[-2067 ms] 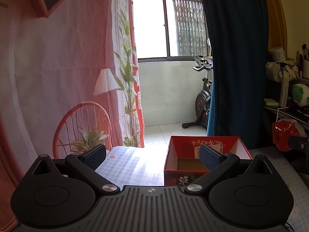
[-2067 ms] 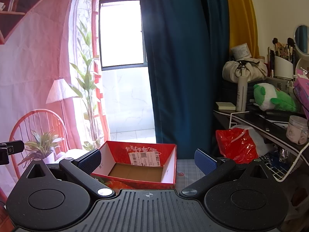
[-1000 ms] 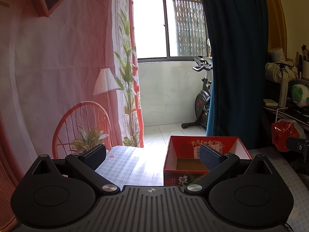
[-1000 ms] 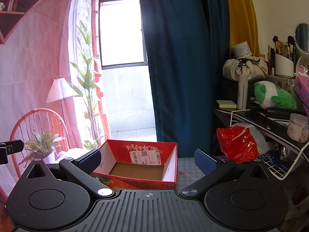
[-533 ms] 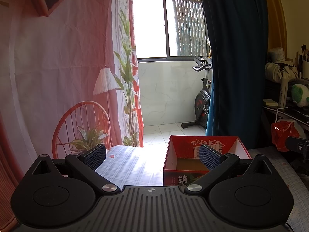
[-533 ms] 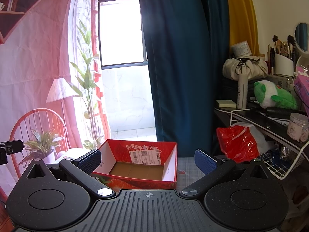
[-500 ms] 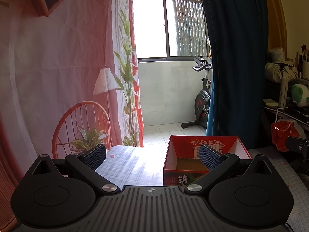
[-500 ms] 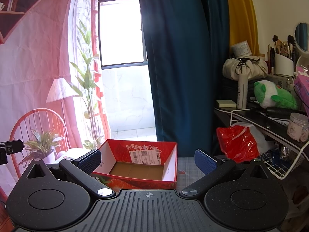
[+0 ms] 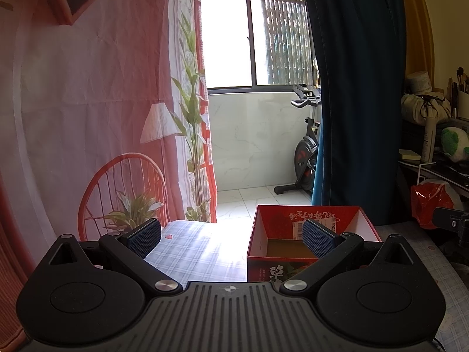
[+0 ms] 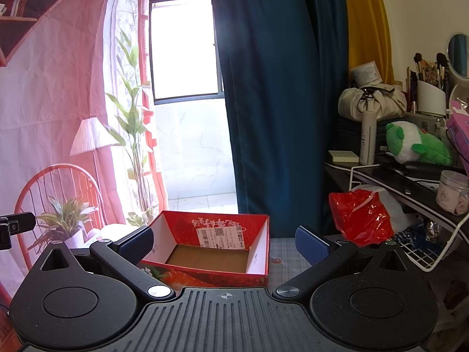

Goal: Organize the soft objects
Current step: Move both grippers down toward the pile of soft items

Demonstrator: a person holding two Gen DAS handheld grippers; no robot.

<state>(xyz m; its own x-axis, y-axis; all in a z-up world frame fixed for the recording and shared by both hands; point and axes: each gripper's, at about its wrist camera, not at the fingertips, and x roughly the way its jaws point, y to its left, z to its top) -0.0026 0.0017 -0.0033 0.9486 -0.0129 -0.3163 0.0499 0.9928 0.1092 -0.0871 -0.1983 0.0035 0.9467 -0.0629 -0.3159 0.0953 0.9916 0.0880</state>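
Note:
An empty red cardboard box [image 9: 310,217] [image 10: 217,220] with a brown floor and a white label stands on the checked tablecloth. My left gripper [image 9: 231,236] is open, its right pad in front of the box. My right gripper [image 10: 224,243] is open too, with the box seen between its blue pads and nothing held. A green and white plush toy [image 10: 416,145] [image 9: 454,143] lies on the dark shelf at the right, well above and right of both grippers.
The checked table [image 9: 199,252] is sunlit left of the box. A red plastic bag [image 10: 360,217] and a white wire rack [image 10: 439,252] crowd the right side. A blue curtain [image 10: 278,102], pink printed backdrop [image 9: 88,102] and exercise bike [image 9: 304,149] stand behind.
The right wrist view has drifted slightly, so the plush and shelf sit a little further right. Both grippers stay open and the box has not moved.

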